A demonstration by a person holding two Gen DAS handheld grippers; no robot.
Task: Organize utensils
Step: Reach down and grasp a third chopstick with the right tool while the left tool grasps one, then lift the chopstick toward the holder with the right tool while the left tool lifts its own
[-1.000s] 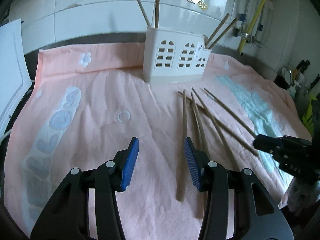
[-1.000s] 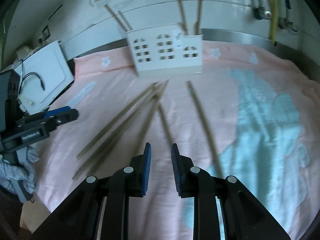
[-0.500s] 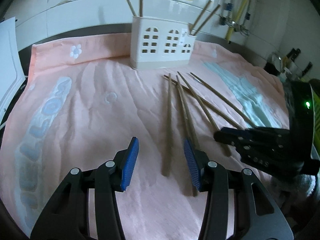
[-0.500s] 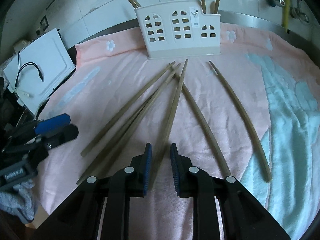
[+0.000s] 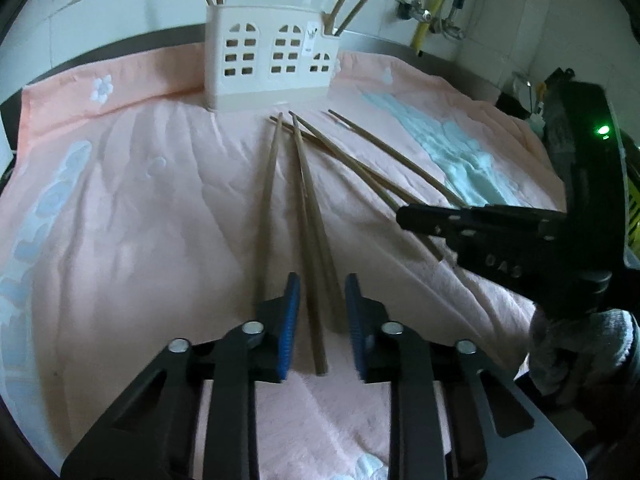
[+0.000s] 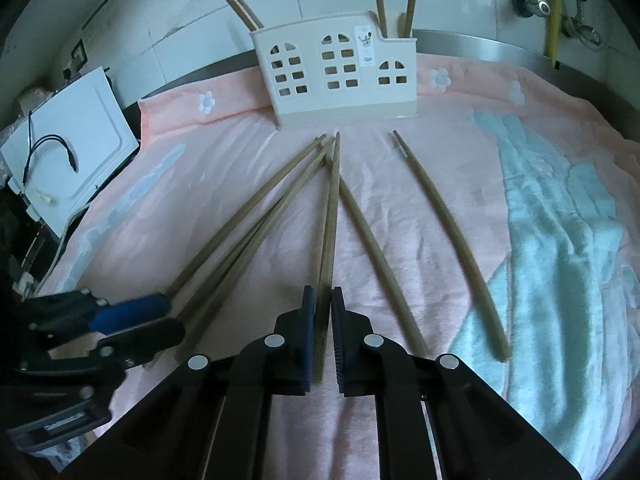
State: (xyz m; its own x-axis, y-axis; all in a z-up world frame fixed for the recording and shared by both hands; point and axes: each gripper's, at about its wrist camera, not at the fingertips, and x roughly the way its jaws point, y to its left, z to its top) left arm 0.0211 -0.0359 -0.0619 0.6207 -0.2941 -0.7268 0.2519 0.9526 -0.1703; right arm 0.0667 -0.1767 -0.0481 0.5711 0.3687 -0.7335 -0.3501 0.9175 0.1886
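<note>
Between the left gripper's (image 5: 319,316) parted blue fingers (image 5: 289,320) lie two chopsticks (image 5: 310,236), unpinched, flat on the pink towel (image 5: 140,220). The right gripper (image 6: 323,332) has its fingers nearly together around one chopstick (image 6: 330,216), though contact is hard to judge. Beyond stands the white holder (image 6: 340,68), four sticks upright inside.

Chopsticks (image 6: 444,224), holder (image 6: 340,68) on towel (image 6: 460,128)

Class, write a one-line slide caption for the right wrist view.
Right gripper straddles one loose chopstick on the pink towel, white holder ahead.
</note>
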